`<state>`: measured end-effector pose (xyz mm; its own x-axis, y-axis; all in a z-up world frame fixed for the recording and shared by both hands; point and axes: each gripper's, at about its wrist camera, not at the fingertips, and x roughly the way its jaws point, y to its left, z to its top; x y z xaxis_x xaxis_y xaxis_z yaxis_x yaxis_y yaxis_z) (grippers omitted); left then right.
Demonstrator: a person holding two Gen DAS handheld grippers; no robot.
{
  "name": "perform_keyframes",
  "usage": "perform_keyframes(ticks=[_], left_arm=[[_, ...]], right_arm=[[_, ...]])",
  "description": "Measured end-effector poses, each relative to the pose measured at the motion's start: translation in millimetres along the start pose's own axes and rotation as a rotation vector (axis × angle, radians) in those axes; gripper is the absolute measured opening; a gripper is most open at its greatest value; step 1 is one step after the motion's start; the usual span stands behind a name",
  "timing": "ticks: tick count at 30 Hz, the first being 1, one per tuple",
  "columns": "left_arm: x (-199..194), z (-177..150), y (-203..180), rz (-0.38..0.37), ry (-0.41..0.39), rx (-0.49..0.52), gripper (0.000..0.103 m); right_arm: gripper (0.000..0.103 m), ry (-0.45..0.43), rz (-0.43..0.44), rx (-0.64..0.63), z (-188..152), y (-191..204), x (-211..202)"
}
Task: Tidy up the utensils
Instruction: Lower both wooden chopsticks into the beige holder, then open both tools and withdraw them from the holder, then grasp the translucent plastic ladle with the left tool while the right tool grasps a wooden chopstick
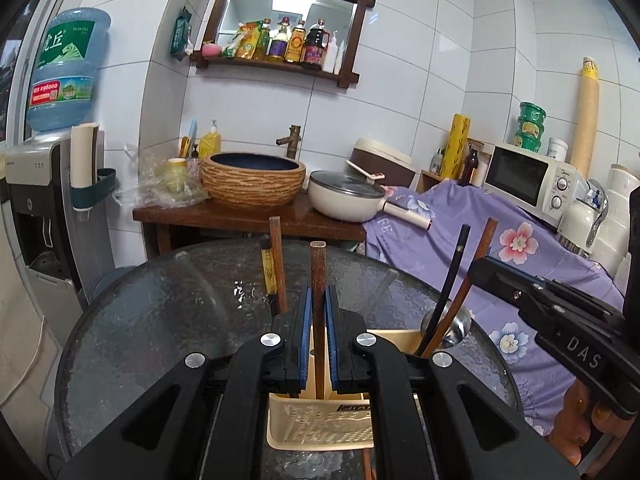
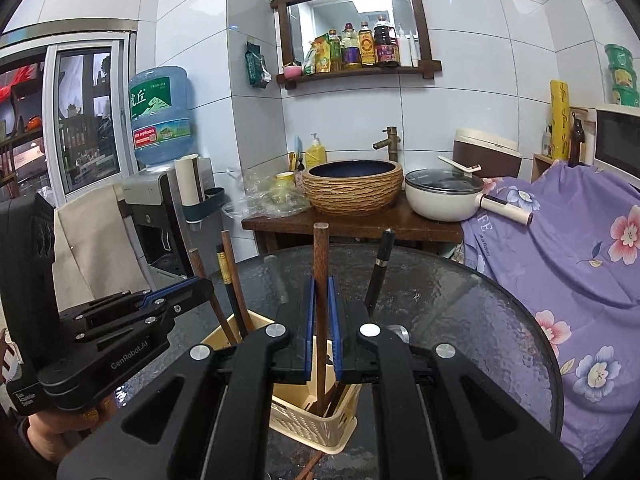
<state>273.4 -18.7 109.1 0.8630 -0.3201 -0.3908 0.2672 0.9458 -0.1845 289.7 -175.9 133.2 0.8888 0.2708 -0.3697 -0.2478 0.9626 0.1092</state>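
A cream plastic utensil holder [image 1: 320,424] [image 2: 316,420] stands on a round glass table [image 1: 160,320] [image 2: 480,320]. My left gripper [image 1: 319,300] is shut on a brown wooden chopstick [image 1: 318,272], held upright with its lower end inside the holder. My right gripper [image 2: 321,292] is shut on another brown wooden chopstick [image 2: 321,252], also upright in the holder. Other chopsticks [image 1: 276,256] [image 2: 232,276] and a metal ladle [image 1: 448,324] stand in the holder. The right gripper shows in the left wrist view [image 1: 560,312], and the left gripper in the right wrist view [image 2: 120,320].
Behind the table stands a wooden counter [image 1: 248,216] with a woven basin [image 1: 252,180] and a white lidded pan [image 1: 348,196]. A purple floral cloth [image 2: 560,240] covers the right side, with a microwave [image 1: 528,176] on it. A water dispenser [image 1: 52,160] stands at left.
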Motion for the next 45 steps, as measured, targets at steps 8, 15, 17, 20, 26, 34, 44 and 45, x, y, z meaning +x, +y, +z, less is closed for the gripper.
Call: perform_keyframes(ticks=[8,15,17,20,26,34,44,45], left_arm=[[-3,-1,-2,0.003,-0.008,0.014,0.007],[-21,-3,-1,-0.003,-0.047,0.002,0.040],[-30,-7,0,-0.012,-0.061,-0.009,0.048],[-46,-16,-1,0.015,-0.093,0.004,0.066],[-70,-39,9,0.062,-0.083,-0.036,0.087],[-67,-84,17,0.131,0.069,0.000,0.095],[-54,-132,24,0.173,0.210,0.037,0.096],[-53,-135,24,0.184,0.212,0.048,0.096]], right_arm=[[0.010,-0.029,0.001,-0.001,-1,0,-6],[0.056,-0.091,0.010,0.001,-9,-1,-29],[0.056,-0.093,0.003,0.002,-14,-1,-35],[0.056,-0.089,0.018,0.033,-25,-5,-47],[0.062,-0.063,-0.019,-0.011,-59,1,-62],[0.062,0.125,-0.032,-0.022,-122,1,-48],[0.062,0.309,-0.054,0.017,-180,-4,-29],[0.062,0.322,-0.060,0.010,-184,-2,-27]])
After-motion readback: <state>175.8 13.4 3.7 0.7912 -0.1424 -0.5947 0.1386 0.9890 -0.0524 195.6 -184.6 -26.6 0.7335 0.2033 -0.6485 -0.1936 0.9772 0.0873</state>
